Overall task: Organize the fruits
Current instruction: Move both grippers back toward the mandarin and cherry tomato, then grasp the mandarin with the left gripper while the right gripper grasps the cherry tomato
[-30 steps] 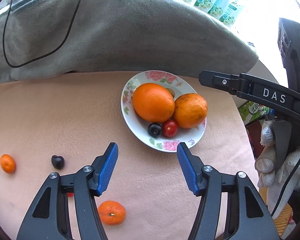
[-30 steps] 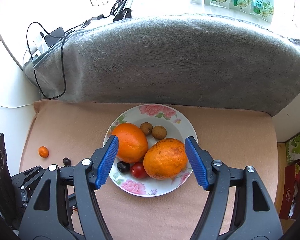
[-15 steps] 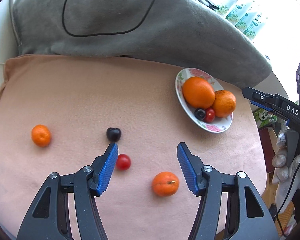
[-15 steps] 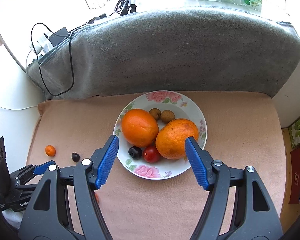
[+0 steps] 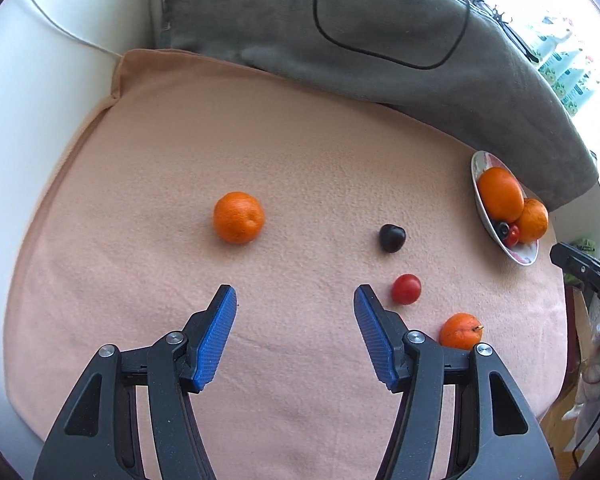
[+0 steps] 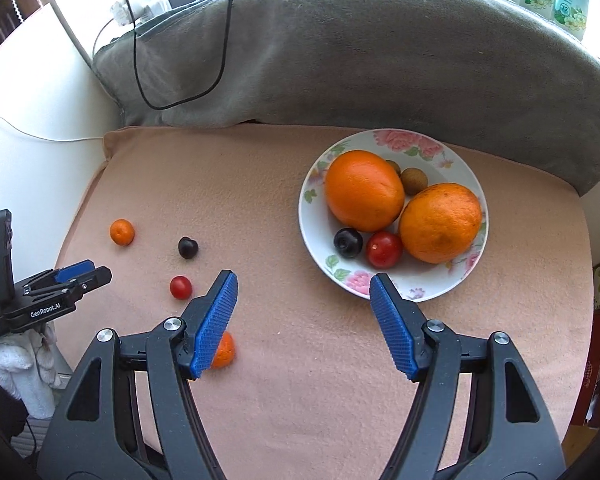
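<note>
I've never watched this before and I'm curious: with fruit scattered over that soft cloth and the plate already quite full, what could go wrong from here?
The loose cherry tomato and dark cherry are small and round; the open left gripper might nudge them rolling across the pink cloth. The plate is crowded by two big oranges, so added fruit could roll off. Squeezing the tomato might burst it.

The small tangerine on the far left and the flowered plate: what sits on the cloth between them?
In the right wrist view, only a dark cherry lies between the tangerine and the plate.
</note>
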{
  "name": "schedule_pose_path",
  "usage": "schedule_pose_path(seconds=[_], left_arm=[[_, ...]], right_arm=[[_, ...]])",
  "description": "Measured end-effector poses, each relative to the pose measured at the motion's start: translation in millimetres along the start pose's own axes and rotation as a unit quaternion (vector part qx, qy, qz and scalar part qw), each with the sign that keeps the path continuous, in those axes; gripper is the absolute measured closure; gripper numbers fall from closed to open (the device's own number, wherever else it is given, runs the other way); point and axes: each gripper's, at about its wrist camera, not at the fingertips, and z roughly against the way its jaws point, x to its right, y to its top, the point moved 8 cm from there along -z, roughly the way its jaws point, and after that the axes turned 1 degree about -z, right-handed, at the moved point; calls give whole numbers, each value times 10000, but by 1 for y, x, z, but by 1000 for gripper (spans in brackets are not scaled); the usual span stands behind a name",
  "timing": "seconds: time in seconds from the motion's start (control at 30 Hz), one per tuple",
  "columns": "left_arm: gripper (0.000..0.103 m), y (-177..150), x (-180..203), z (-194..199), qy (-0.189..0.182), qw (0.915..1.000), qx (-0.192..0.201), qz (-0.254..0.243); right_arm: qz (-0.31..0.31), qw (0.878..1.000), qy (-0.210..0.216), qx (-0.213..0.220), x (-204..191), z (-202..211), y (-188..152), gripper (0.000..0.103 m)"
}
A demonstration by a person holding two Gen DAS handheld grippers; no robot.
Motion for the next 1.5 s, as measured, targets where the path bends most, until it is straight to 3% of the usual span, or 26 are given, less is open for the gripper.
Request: schedule_pose_path(seconds=[0.2, 0.5, 0.83, 0.97, 1.5], left_arm=[[42, 7, -22, -2, -29, 9998, 61, 198], [43, 21, -30, -13, -121, 9998, 100, 119], [51, 30, -34, -31, -224, 9997, 15, 10], [51, 31, -36, -35, -251, 9997, -11, 0], [60, 35, -35, -52, -351, 9993, -122, 36]], right_arm=[[210, 9993, 243, -189, -35, -18, -7, 32], [453, 9967, 417, -537, -73, -51, -19, 32], [518, 9936, 615, -791, -97, -77, -24, 43], [593, 9917, 663, -924, -106, -89, -26, 53], [685, 9875, 718, -1226, -125, -119, -26, 65]])
